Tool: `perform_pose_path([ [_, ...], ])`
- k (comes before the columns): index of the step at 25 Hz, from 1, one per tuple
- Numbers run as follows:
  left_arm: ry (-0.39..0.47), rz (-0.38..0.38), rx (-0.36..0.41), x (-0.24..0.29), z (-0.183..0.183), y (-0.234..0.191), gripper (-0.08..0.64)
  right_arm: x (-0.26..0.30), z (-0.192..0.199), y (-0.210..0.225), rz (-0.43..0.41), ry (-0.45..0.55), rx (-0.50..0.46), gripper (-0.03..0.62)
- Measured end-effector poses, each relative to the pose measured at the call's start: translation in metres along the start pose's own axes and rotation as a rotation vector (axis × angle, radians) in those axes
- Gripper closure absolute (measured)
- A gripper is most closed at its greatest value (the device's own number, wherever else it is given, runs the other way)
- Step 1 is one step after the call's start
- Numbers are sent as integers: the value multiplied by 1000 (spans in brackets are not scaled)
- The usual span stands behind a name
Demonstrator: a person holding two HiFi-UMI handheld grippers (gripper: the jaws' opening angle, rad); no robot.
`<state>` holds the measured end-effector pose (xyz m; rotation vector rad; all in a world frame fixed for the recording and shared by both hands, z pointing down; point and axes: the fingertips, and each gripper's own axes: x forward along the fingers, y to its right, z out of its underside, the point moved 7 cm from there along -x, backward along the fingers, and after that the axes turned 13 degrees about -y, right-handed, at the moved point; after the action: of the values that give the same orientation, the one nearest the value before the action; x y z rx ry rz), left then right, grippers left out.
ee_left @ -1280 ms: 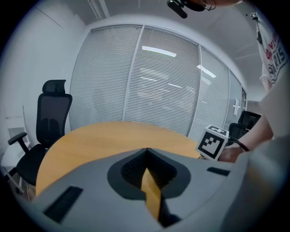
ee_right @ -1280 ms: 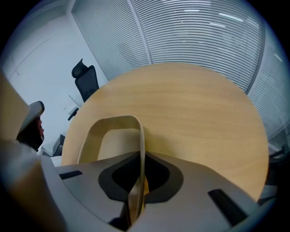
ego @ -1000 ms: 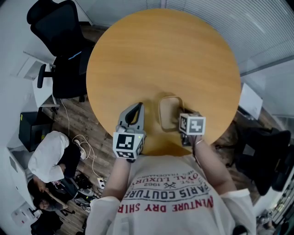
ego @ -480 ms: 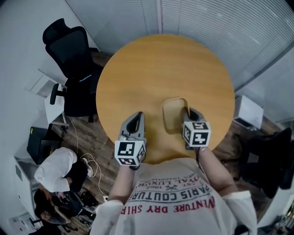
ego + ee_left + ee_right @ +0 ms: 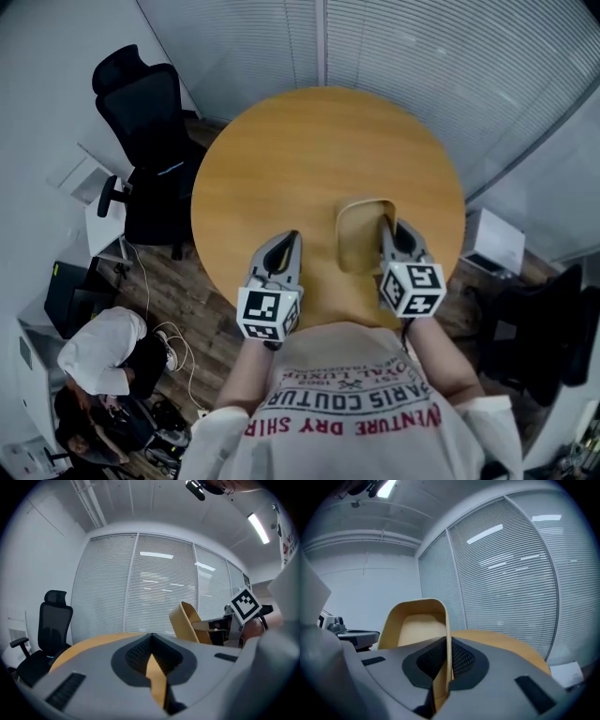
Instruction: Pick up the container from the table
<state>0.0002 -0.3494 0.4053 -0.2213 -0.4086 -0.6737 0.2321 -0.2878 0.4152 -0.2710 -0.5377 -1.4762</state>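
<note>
The right tongs (image 5: 387, 223) are pinching the right-hand wall of the tan container (image 5: 360, 234), which is held tilted over the near right part of the round wooden counter (image 5: 300, 150), just right of centre in the head view. The left tongs (image 5: 290, 237) are pressed together on nothing, near the container's left side and apart from it. A black office chair (image 5: 150, 112) stands at the upper left, and window blinds (image 5: 422, 56) run across the top.
</note>
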Motion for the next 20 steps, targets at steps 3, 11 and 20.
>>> perform_pose_path([
  [3,10,6,2,0,-5,4,558,-12,-10,-1,7,64,-24,589],
  [11,54,-1,8,-4,-18,6,558,-31,-30,-10,16,187,-109,591],
  [20,80,-3,50,-7,-25,9,558,-36,-37,-22,32,227,-189,591],
])
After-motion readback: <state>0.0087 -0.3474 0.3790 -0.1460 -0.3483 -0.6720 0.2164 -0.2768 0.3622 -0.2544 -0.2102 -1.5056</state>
